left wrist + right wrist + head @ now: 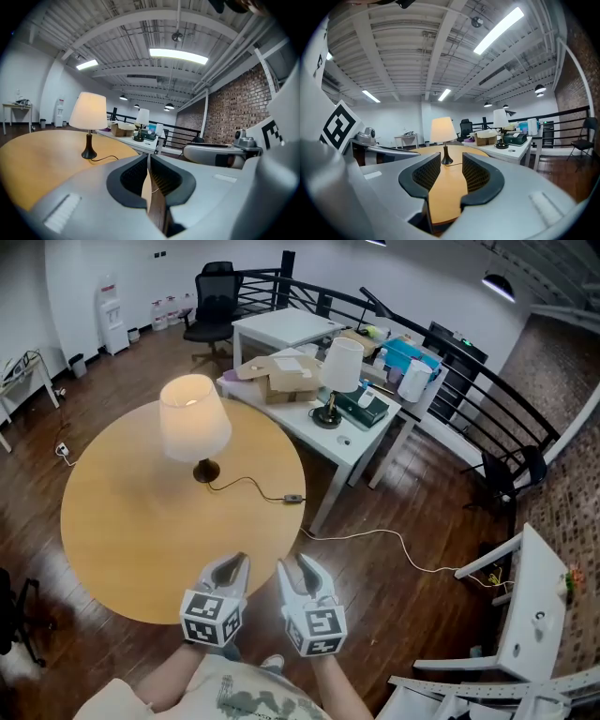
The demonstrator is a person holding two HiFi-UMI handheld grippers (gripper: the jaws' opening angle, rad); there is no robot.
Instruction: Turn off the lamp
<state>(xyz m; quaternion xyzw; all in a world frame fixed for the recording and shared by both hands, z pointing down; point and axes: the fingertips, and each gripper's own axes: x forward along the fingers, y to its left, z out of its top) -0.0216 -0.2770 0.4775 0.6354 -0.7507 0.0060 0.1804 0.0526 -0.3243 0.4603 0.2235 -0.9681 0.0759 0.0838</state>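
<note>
A lit table lamp (194,418) with a cream shade and dark base stands on the round wooden table (122,531). It also shows in the left gripper view (88,111) and the right gripper view (442,129). Its black cord runs right to an inline switch (293,497) near the table's right edge. Both grippers hover side by side at the table's near edge, well short of the lamp and the switch. My left gripper (234,564) (148,164) has its pads almost together, with nothing between them. My right gripper (298,566) (451,171) is open and empty.
A white desk (352,442) behind the round table carries an unlit lamp (340,365), a cardboard box (286,376) and clutter. A black office chair (214,301) stands at the back, a black railing (487,390) runs along the right, and white furniture (534,615) lies at the lower right.
</note>
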